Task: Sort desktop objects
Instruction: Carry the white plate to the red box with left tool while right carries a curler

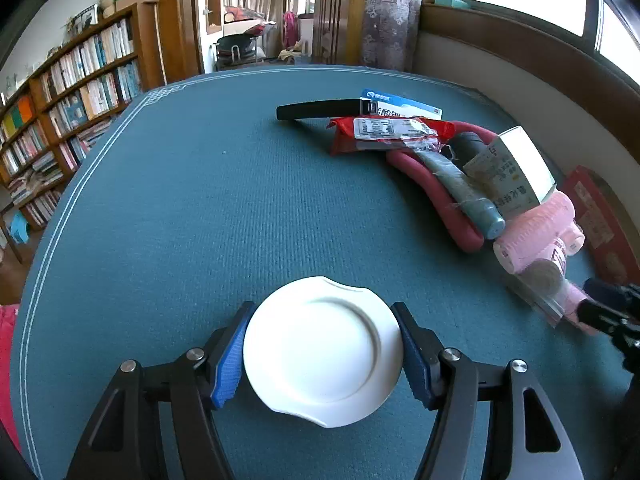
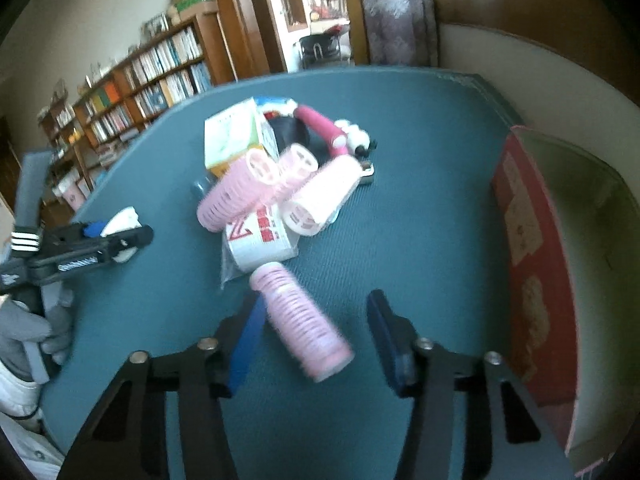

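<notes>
Now left hand-held gripper clasps one plate; right hand-held gripper (agape) straddles one of four rollers.

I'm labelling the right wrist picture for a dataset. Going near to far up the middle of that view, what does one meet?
Right gripper, jaws open, around a loose pink hair roller → white packet with red print → cluster of pink rollers → white and green box → far table edge.

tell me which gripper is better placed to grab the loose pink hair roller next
Right. The right gripper is open with the loose pink roller lying between its fingers, apart from the pile. The left gripper is shut on the white plate, well away from it.
</notes>
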Demonstrator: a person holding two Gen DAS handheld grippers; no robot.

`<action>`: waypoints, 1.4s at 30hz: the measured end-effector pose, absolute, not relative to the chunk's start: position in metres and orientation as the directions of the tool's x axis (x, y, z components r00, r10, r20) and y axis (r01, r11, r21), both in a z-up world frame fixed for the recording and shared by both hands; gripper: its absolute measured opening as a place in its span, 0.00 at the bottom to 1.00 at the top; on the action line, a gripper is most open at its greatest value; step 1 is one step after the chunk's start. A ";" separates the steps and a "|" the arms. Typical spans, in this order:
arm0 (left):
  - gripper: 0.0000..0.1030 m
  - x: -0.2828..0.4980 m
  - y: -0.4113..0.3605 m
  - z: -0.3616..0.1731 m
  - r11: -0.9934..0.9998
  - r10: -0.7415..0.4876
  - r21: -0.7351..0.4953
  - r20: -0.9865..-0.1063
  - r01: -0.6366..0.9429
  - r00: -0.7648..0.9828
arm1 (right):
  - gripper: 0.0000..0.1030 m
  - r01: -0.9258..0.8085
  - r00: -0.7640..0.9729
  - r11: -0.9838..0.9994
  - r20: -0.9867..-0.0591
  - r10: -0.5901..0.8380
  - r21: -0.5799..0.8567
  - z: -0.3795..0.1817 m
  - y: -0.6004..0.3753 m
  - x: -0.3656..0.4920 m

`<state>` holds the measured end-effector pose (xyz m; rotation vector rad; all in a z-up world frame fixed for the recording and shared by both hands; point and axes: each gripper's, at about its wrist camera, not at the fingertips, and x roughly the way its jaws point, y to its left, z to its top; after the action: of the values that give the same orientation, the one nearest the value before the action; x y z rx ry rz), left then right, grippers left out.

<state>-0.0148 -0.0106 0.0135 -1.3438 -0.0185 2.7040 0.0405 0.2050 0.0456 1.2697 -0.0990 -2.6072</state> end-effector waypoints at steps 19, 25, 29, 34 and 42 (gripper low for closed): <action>0.66 0.007 0.023 0.045 -0.972 0.221 -0.125 -0.763 -0.198 -0.608 | 0.30 0.151 -0.711 -0.960 -0.648 -0.272 0.237 0.084 0.234 0.081; 0.66 0.018 0.058 0.067 -0.950 0.275 -0.109 -0.739 -0.294 -0.615 | 0.30 0.014 -0.799 -0.971 -0.581 -0.154 0.239 0.106 0.288 0.104; 0.66 0.024 0.088 0.077 -0.928 0.313 -0.102 -0.733 -0.358 -0.604 | 0.30 -0.087 -0.822 -0.967 -0.566 -0.066 0.238 0.110 0.325 0.116; 0.66 0.022 0.124 0.088 -0.895 0.371 -0.111 -0.725 -0.432 -0.580 | 0.30 -0.186 -0.824 -0.956 -0.565 0.027 0.225 0.108 0.362 0.128; 0.66 0.026 0.197 0.108 -0.812 0.453 -0.073 -0.704 -0.579 -0.546 | 0.30 -0.250 -0.806 -0.939 -0.587 0.068 0.235 0.095 0.393 0.134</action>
<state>0.0261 0.1970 0.1084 -0.9950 0.2247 2.3291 0.1340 0.3934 0.0953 0.9947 -0.5056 -3.1172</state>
